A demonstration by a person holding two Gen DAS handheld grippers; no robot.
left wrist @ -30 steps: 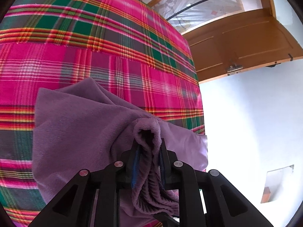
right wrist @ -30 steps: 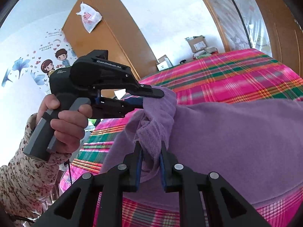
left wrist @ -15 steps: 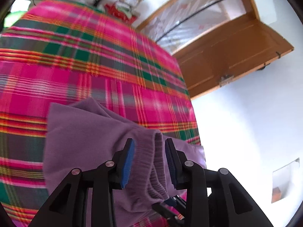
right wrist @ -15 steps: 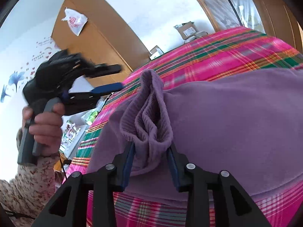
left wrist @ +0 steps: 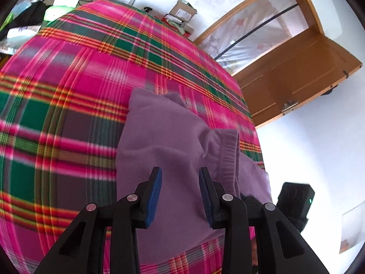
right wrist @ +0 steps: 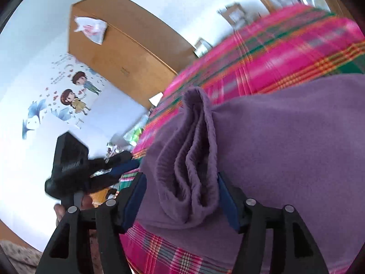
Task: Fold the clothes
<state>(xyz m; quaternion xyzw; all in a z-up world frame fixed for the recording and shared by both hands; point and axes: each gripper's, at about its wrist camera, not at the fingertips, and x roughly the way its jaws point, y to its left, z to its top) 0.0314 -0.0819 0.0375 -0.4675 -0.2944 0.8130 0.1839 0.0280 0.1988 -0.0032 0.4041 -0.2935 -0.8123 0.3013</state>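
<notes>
- Purple fleece garment [left wrist: 164,141] lies folded on the pink plaid bedcover [left wrist: 68,105], near its edge.
- Left gripper [left wrist: 180,194] hangs over the fleece, jaws apart, nothing pinched; the ribbed cuff [left wrist: 228,150] lies just beside its right pad.
- Right gripper [right wrist: 182,196] has just been opening; its jaws are wide, with the bunched ribbed hem [right wrist: 191,159] between them, seemingly unpressed, though blur hinders.

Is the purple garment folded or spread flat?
Folded: the purple garment lies doubled on the plaid sheet, ribbed hem bunched on top.
</notes>
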